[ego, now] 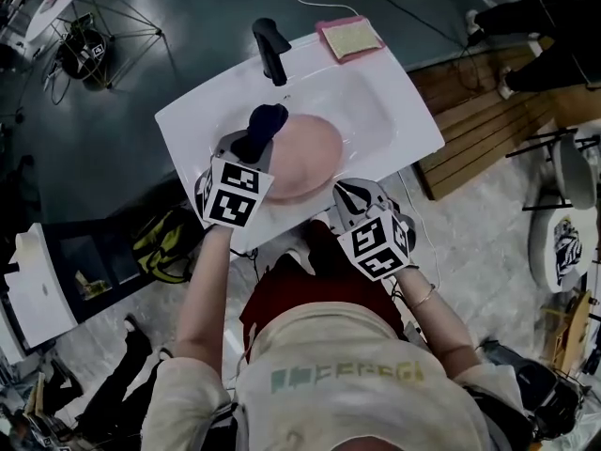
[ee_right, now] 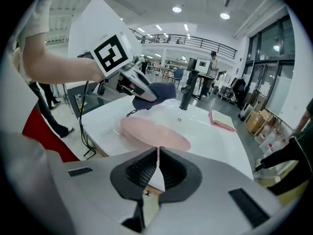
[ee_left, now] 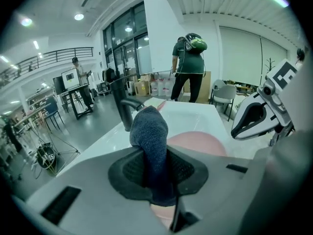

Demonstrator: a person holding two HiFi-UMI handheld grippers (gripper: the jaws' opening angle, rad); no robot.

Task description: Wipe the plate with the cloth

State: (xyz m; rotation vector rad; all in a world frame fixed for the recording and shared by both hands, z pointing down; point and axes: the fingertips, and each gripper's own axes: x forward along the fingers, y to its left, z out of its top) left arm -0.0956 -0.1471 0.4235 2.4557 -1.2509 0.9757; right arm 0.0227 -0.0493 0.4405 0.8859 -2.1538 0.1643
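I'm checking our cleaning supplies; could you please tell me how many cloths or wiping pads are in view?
2. A dark blue cloth is clamped in the left gripper by the plate; a pink pad lies on the sink's far corner. None seems hidden.

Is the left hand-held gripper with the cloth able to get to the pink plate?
Probably yes. The left hand-held gripper holds the cloth right over the plate edge in the sink, with nothing between them.
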